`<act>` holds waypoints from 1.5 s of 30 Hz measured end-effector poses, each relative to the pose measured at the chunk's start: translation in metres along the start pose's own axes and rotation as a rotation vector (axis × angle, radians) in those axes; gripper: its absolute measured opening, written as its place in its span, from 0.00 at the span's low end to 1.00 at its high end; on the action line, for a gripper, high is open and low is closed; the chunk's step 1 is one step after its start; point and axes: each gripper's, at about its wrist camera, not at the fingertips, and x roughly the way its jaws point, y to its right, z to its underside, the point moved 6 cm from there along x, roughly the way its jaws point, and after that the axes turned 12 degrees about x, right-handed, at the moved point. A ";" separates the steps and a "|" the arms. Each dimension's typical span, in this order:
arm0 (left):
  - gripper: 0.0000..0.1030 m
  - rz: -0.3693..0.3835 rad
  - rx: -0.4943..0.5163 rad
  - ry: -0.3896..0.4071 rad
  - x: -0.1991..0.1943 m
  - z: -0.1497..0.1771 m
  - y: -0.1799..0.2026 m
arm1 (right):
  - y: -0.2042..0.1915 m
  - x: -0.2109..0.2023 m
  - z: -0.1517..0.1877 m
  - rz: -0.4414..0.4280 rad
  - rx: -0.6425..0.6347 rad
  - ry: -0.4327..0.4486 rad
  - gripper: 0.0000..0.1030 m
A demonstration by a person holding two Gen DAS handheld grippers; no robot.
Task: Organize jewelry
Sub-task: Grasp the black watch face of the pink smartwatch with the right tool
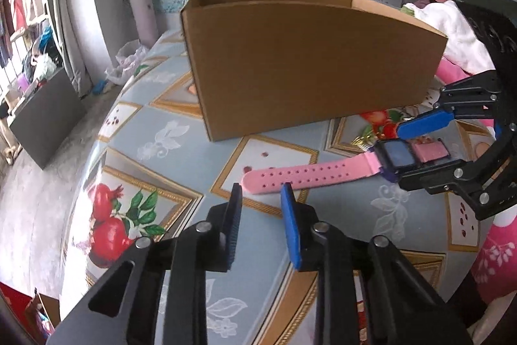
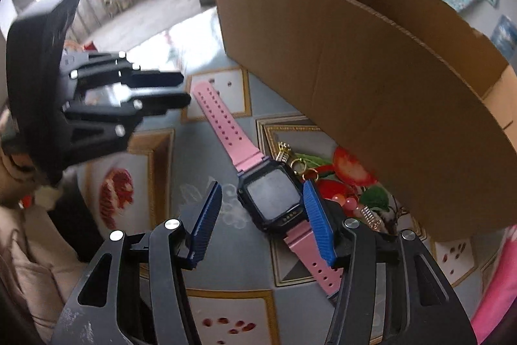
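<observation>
A pink-strapped watch with a black square face [image 2: 271,199] lies flat on the patterned table in front of a brown cardboard box [image 2: 371,76]. In the left wrist view the watch [image 1: 307,175] lies right of centre. My right gripper [image 2: 262,193] is open, its blue pads either side of the watch face, just above it. It shows in the left wrist view [image 1: 416,147] over the watch face. My left gripper [image 1: 261,193] is open and empty, near the strap's free end; it shows in the right wrist view [image 2: 181,89]. Small gold rings and earrings [image 2: 300,165] lie beside the watch by the box.
The box [image 1: 307,63] is open-topped and stands close behind the watch. White and pink cloth [image 1: 452,31] lies at the right. The table's rounded edge [image 1: 80,170] drops to the floor on the left. A grey box [image 1: 45,115] stands on the floor.
</observation>
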 end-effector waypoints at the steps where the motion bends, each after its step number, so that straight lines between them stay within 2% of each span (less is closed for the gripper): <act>1: 0.23 0.006 -0.008 -0.003 0.002 0.002 -0.001 | -0.002 0.000 0.000 0.014 -0.024 -0.002 0.49; 6: 0.23 0.013 -0.008 0.009 0.003 0.007 -0.004 | -0.017 0.009 0.002 0.098 -0.138 -0.001 0.49; 9: 0.23 0.007 0.012 0.035 -0.001 0.009 -0.002 | -0.023 0.012 0.002 0.159 -0.183 0.003 0.40; 12: 0.23 0.016 0.029 0.077 -0.011 0.008 0.003 | -0.025 0.010 0.000 0.133 -0.168 -0.007 0.36; 15: 0.23 0.015 0.072 0.104 -0.022 0.007 0.012 | -0.024 0.009 -0.006 0.090 -0.143 -0.022 0.27; 16: 0.23 0.012 0.083 0.108 -0.023 0.007 0.014 | -0.025 0.008 -0.007 0.068 -0.130 -0.032 0.19; 19: 0.23 0.011 0.118 0.109 -0.025 0.008 0.023 | -0.022 0.009 -0.011 0.054 -0.117 -0.041 0.13; 20: 0.23 0.014 0.120 0.107 -0.025 0.008 0.024 | -0.021 0.007 -0.013 0.054 -0.112 -0.030 0.14; 21: 0.23 0.018 0.119 0.107 -0.025 0.008 0.026 | -0.019 0.005 -0.016 0.048 -0.105 -0.023 0.22; 22: 0.23 0.021 0.117 0.106 -0.024 0.007 0.026 | -0.017 0.003 -0.019 0.040 -0.097 -0.014 0.39; 24: 0.24 0.027 0.116 0.101 -0.022 0.007 0.028 | -0.013 -0.002 -0.020 0.040 -0.105 0.002 0.53; 28: 0.26 0.035 0.112 0.085 -0.015 0.009 0.031 | -0.010 0.013 -0.018 0.010 -0.113 -0.060 0.53; 31: 0.26 0.036 0.101 0.081 -0.011 0.010 0.031 | -0.008 0.026 -0.019 0.030 -0.135 -0.086 0.53; 36: 0.26 0.032 0.098 0.075 -0.006 0.012 0.033 | -0.011 0.038 -0.027 0.031 -0.160 -0.088 0.46; 45: 0.26 0.029 0.124 0.091 -0.005 0.013 0.041 | -0.017 0.043 -0.028 0.030 -0.151 -0.099 0.47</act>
